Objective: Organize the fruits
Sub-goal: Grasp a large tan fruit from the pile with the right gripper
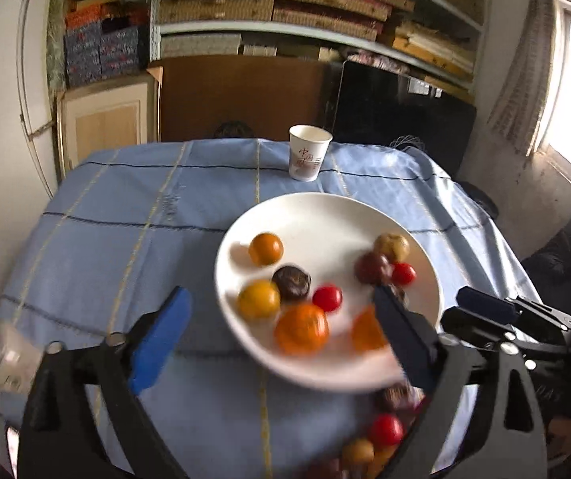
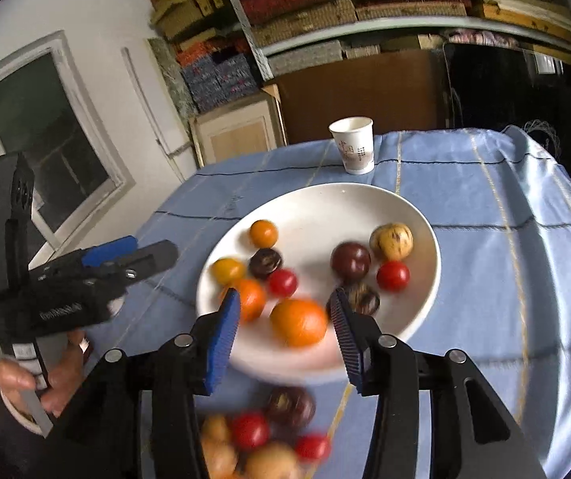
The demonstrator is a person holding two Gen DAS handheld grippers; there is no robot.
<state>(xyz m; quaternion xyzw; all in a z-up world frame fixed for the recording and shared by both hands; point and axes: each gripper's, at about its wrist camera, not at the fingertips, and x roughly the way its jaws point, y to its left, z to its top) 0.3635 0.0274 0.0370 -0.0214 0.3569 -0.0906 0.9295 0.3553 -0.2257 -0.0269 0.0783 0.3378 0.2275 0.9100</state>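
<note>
A white plate [image 1: 325, 201] [image 2: 345, 191] sits on the blue checked cloth and holds several fruits: oranges, red cherry tomatoes, dark purple and yellow ones. My left gripper [image 1: 281, 323] stands wide open over the plate's near edge, with a blurred orange [image 1: 301, 328] lying between its fingers, untouched. My right gripper [image 2: 285, 333] is partly open around a large orange [image 2: 299, 321] on the plate; the pads do not press on it. More loose fruits [image 1: 385, 431] [image 2: 253, 431] lie on the cloth in front of the plate, blurred.
A white paper cup [image 1: 309, 155] [image 2: 353, 144] stands behind the plate near the table's far edge. A clear plastic bottle [image 1: 2, 355] is at the left edge. Shelves with stacked boxes and a black panel stand beyond the table. A hand [image 2: 18, 379] holds the left gripper.
</note>
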